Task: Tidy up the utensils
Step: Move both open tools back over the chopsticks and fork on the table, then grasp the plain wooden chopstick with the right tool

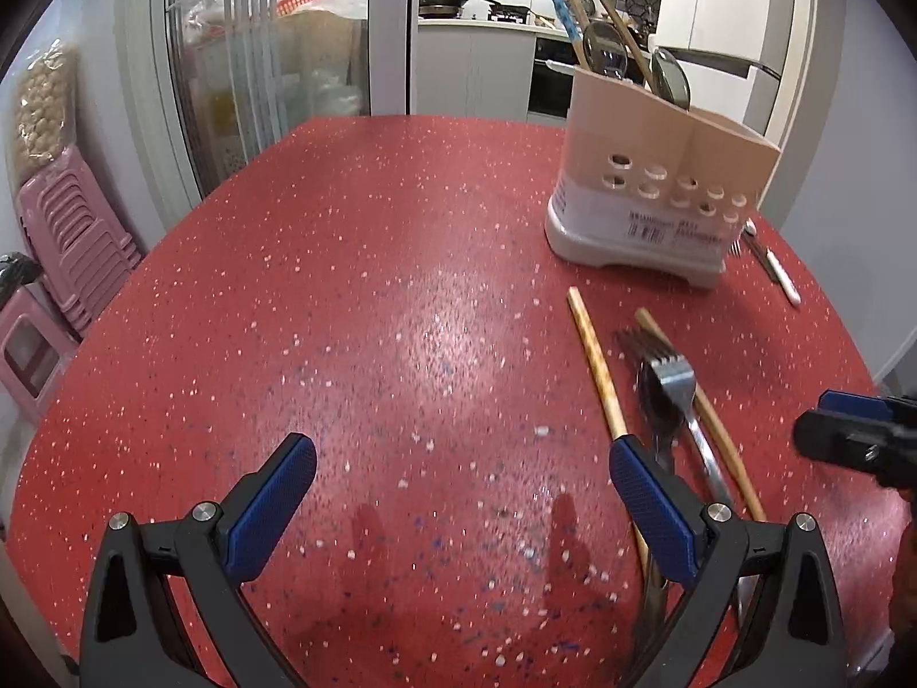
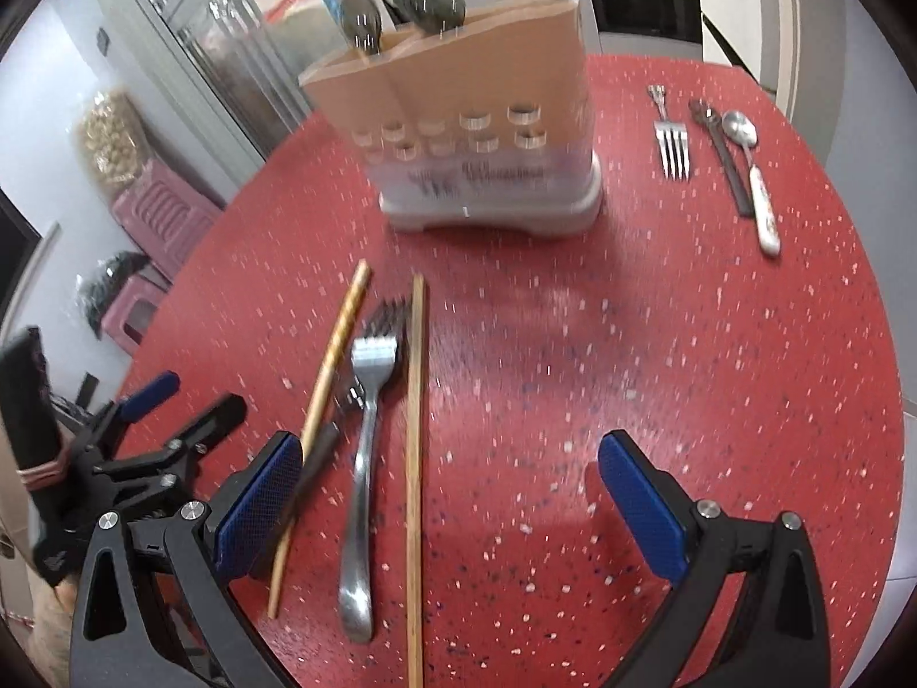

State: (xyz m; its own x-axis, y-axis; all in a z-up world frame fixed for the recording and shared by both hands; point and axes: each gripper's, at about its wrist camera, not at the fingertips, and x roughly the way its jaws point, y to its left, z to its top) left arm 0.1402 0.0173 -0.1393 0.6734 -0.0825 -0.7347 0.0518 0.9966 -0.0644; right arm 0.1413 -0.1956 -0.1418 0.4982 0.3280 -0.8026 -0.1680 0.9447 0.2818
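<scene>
A beige utensil holder (image 1: 659, 172) (image 2: 475, 132) with spoons and chopsticks in it stands on the red speckled table (image 1: 344, 286) (image 2: 688, 372). In front of it lie two wooden chopsticks (image 1: 596, 367) (image 2: 415, 430), with a silver fork (image 1: 688, 401) (image 2: 367, 418) over a dark fork (image 2: 321, 453) between them. My left gripper (image 1: 461, 453) (image 2: 183, 401) is open above bare table, its right finger over the near chopstick. My right gripper (image 2: 453, 453) (image 1: 831, 424) is open with one chopstick and the silver fork's handle between its fingers, untouched.
To the right of the holder lie another fork (image 2: 673, 143), a dark spoon (image 2: 722, 155) and a white-handled spoon (image 2: 751, 172) (image 1: 779, 275). Pink stacked stools (image 1: 74, 241) and a glass-door cabinet (image 1: 258, 57) stand beyond the table's left edge.
</scene>
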